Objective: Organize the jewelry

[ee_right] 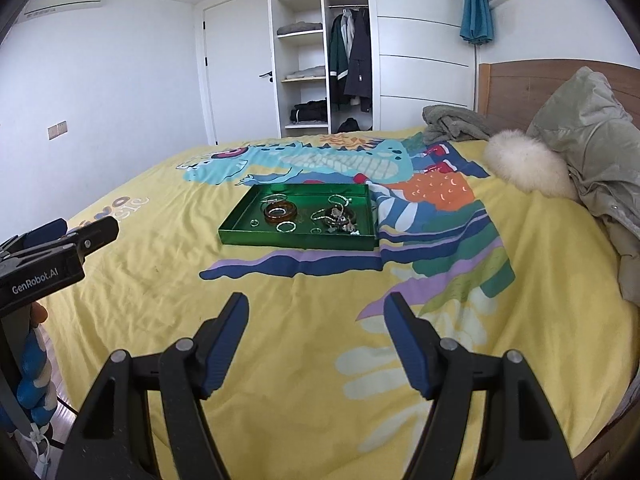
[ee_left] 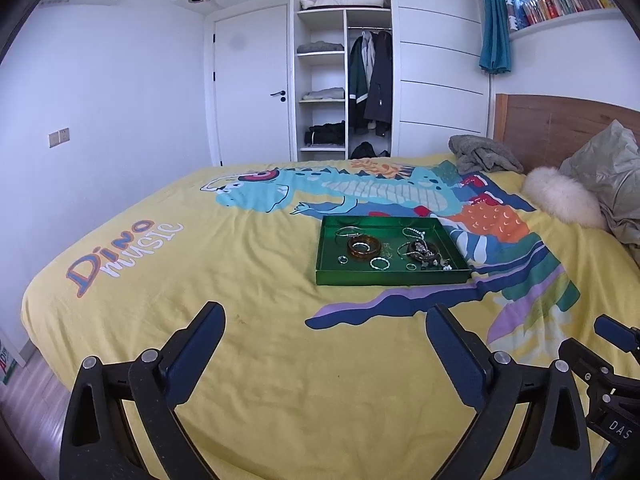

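left gripper (ee_left: 325,318): jaws wide, empty, hovering over bedspread short of the green tray (ee_left: 394,276) | tray: amber bangle (ee_left: 364,246) left inside, tangled jewelry (ee_left: 424,251) right inside | right gripper (ee_right: 316,307): jaws wide, empty, short of tray

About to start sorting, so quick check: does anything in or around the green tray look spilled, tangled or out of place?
Nothing has spilled: all the jewelry lies inside the green tray. The odd spot is its right side, where chains and small pieces sit in a tangled heap. The amber bangle and loose rings lie apart.
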### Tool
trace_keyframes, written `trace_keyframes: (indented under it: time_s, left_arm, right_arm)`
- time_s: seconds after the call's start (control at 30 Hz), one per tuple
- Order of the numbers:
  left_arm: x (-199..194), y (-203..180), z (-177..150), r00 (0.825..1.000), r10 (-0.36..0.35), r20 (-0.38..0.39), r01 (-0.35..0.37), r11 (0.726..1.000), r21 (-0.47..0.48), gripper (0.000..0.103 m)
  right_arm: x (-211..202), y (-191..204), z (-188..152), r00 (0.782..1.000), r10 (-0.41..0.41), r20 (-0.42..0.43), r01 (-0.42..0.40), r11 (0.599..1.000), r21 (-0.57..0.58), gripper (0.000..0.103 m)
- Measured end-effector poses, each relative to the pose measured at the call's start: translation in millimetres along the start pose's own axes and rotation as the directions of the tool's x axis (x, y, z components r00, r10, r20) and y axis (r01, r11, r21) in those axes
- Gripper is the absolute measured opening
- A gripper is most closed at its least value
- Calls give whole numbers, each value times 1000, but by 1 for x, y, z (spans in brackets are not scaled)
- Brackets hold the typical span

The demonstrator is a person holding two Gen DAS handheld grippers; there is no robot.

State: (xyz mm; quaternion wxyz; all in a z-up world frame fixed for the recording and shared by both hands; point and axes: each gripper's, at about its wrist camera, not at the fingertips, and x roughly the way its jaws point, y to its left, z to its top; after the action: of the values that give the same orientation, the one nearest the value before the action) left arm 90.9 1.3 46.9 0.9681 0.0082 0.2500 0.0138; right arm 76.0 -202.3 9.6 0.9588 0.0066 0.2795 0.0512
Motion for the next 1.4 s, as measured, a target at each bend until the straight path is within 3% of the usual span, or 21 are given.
trace_keyframes:
  time_s: [0.53,0.9,1.4]
  left_arm:
    - [-31,-1,-18,999,10,38,-10,1000,15,103]
    - [-32,1,-19,999,18,41,-18,1000,8,103]
    - [-22,-9,-18,999,-3,44,2,1000,16,103]
  right_arm:
    - [-36,22,-13,996,-69,52,72,996,-60,69]
    - [-46,35,-11,984,-147,98,155,985,-76,69]
    - [-41,18,-8,976,-186,113,191,981,-38,69]
